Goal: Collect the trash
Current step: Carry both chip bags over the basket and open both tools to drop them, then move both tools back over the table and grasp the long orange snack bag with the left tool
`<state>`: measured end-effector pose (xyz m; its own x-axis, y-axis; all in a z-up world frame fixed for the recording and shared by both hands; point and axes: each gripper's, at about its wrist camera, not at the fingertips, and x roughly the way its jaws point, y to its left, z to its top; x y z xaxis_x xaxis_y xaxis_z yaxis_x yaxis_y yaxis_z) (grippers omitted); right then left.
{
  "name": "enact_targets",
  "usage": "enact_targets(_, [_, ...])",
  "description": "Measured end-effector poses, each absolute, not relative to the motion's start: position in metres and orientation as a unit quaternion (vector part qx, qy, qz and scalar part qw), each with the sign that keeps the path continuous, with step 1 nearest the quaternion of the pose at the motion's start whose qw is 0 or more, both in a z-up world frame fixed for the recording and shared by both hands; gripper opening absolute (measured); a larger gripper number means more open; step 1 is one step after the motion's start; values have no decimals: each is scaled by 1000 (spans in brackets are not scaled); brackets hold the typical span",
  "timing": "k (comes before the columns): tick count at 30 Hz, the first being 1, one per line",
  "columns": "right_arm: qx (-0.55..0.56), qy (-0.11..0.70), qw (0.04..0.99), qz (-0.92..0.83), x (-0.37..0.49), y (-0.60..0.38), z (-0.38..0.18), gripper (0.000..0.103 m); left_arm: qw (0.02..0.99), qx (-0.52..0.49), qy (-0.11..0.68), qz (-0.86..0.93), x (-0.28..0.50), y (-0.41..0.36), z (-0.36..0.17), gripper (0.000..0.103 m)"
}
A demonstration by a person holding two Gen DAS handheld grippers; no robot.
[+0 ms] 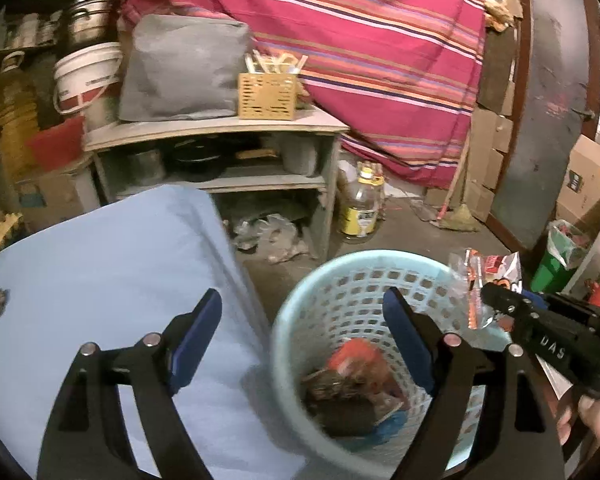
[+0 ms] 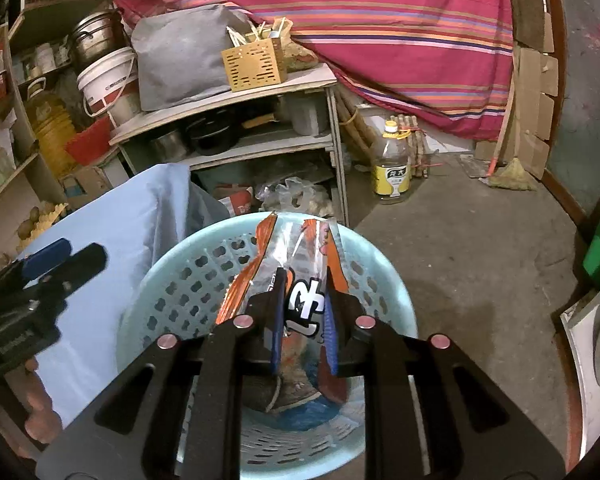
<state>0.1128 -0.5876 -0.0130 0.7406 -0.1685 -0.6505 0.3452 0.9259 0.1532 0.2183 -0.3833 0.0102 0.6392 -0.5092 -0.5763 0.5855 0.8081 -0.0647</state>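
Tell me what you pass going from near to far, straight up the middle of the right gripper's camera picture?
Right gripper pinching the snack wrapper → light blue basket → crumpled plastic bags on the floor → grey shelf unit → yellow slotted box → striped red cloth.

We count two grippers: the left gripper (image 1: 302, 336) and the right gripper (image 2: 304, 316). We see one wrapper (image 2: 300, 264) between the right one's pads, and one basket (image 2: 172, 280) with a few pieces of trash (image 1: 352, 384) inside, too jumbled to count. We find one blue cloth (image 1: 112, 264), one shelf unit (image 1: 216, 128), one oil bottle (image 2: 394, 168), one white bucket (image 1: 86, 76), one striped sheet (image 1: 360, 40) and one green bin (image 1: 556, 268).
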Motion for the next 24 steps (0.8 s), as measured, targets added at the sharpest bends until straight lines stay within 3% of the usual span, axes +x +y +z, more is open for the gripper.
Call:
enact_targets(3, [122,341,922,-139,120,-580,-15,35,912,61,295,-279,224,-355,14,81])
enact_targets(5, [116,342,921,-143,125,-576,-16,70,918,61,293,-259,228,-331,15,82])
enact_targets(7, [109,341,921,-155,130,-569,-17,81,925,66,288,-240,231,-308,16,82])
enact_targets(9, [99,343,920,-159,135,-561,-16,83,933,74,281,-213,233,-280,16,84])
enact_targets(11, [97,334,922,-169,136,-554,-13,95,940,77,276,-187,236,-249,15,88])
enact_targets(24, [19,295,944,-145,174,-440,6,98,955,44,290,-43,275,-76,-2,91])
